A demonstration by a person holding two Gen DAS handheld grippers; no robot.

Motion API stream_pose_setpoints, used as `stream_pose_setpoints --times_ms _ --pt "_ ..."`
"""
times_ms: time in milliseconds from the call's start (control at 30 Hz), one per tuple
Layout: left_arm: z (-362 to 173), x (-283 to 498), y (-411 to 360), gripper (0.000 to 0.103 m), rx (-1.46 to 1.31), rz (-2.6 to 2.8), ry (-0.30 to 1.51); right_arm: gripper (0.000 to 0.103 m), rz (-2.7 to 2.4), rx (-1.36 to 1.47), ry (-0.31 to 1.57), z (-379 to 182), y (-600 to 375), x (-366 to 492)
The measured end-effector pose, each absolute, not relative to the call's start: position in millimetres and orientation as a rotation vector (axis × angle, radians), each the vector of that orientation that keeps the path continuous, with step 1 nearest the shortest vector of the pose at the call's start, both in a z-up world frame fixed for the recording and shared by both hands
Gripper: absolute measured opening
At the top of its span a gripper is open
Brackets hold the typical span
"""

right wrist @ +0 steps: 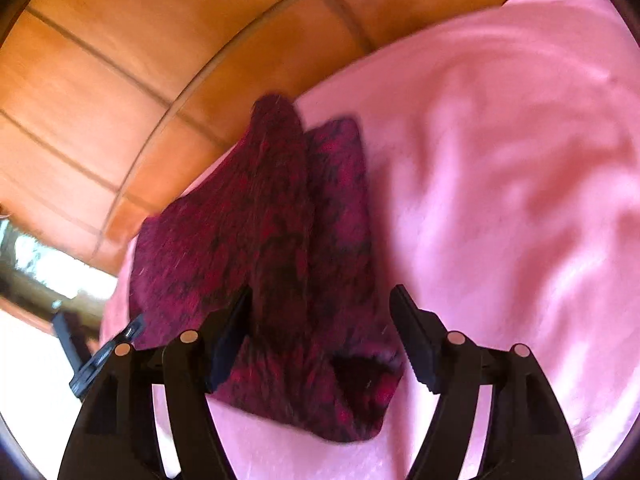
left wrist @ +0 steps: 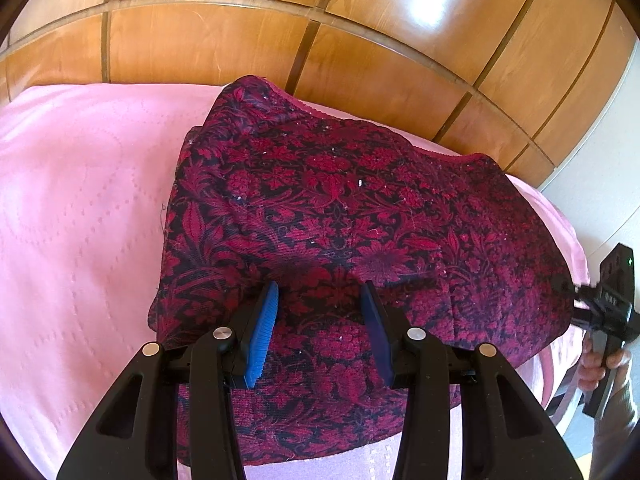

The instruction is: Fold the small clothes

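The red-and-black floral garment (left wrist: 340, 216) lies folded over on the pink bedspread (left wrist: 80, 208), near the bed's far edge by the wooden wall. The left claw (left wrist: 320, 320) hovers half-wide over it, empty; the right claw (right wrist: 320, 336) stands wide, empty. Next: grip an edge for another fold.

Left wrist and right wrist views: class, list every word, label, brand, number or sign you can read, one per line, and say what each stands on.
No readable text in either view.
Right gripper: small pale marks on its black body, too small and blurred to read; a green light beside them.
Garment: red and black floral pattern only, no label showing.
Pink cover: stitched dotted pattern, no writing.
Wood panels: bare.
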State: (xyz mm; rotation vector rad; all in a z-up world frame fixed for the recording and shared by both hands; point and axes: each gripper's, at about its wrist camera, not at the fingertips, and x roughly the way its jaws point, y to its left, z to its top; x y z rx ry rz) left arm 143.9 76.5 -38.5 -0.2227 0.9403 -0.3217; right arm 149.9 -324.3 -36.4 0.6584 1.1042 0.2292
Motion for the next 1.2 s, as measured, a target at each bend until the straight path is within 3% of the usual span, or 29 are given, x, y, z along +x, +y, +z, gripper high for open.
stream_pose_setpoints --times_ms 33,200,267,300,333,433,900,1100,1200 --pt "-38.3 144.2 76.0 0.042 -0.22 -0.32 0.941 0.081 0.238 0.651 1.125 -41.1 -323.0 148.6" --pt "-38.7 145.6 73.6 0.042 -0.203 -0.314 0.944 0.078 0.307 0.688 1.138 -60.3 -322.1 143.9" --pt "-39.4 146.2 71.8 0.042 -0.195 -0.309 0.946 0.071 0.329 0.731 1.13 -67.0 -322.5 144.7" --pt "-39.5 146.1 71.3 0.042 -0.191 -0.307 0.946 0.053 0.329 0.734 1.122 -68.7 -319.6 145.3" --pt "-39.9 146.4 70.6 0.042 -0.188 -0.306 0.947 0.043 0.336 0.738 1.116 -68.3 -320.1 144.7" --pt "-39.9 146.2 69.5 0.042 -0.18 -0.303 0.948 0.035 0.32 0.639 1.089 -47.8 -312.0 139.9" --pt "-31.6 141.4 112.6 0.042 -0.388 -0.364 0.928 0.027 0.547 0.499 0.875 80.0 -200.7 159.9" --pt "-38.6 129.2 158.8 0.042 -0.532 -0.365 0.908 0.026 0.678 0.457 0.846 103.9 -126.9 169.5" --pt "-47.1 122.2 179.0 0.037 -0.592 -0.349 0.908 0.026 0.727 0.405 0.865 100.2 -81.4 172.1"
